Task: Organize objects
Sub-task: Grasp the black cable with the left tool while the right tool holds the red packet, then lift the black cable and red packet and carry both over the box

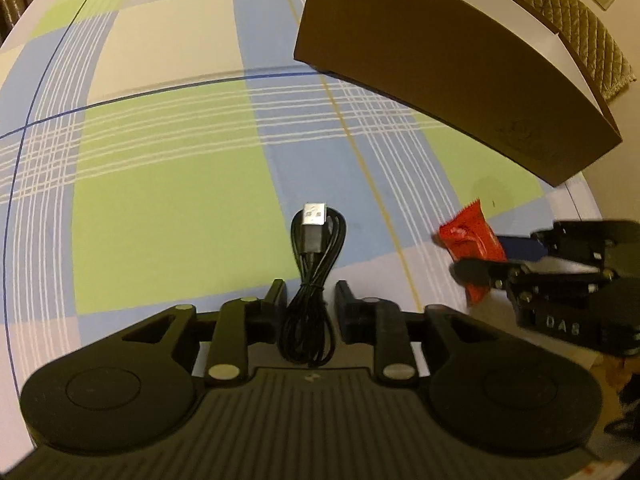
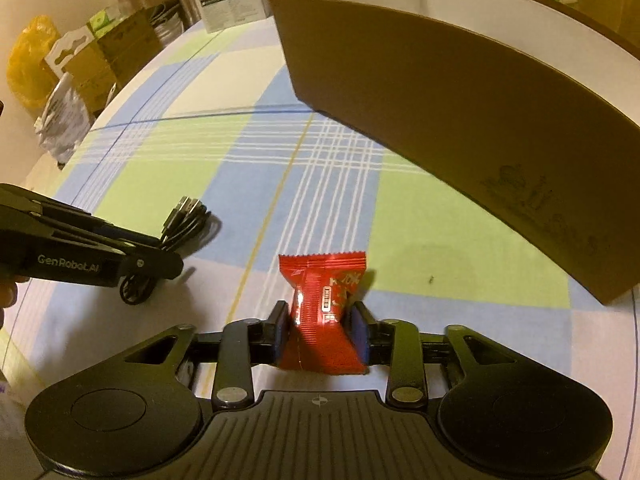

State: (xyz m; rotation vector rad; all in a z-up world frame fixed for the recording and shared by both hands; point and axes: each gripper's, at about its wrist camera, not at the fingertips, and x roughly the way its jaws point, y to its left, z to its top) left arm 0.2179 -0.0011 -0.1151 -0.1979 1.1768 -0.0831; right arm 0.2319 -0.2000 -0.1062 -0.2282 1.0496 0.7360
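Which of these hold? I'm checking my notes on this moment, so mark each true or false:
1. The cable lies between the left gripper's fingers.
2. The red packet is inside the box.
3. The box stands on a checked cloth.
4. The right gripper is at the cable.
1. True: the coiled black cable lies between the fingers of the left gripper.
2. False: the red packet sits between the fingers of the right gripper, outside the box.
3. True: the box stands on the checked cloth.
4. False: the right gripper is at the packet; the cable is at the left one.
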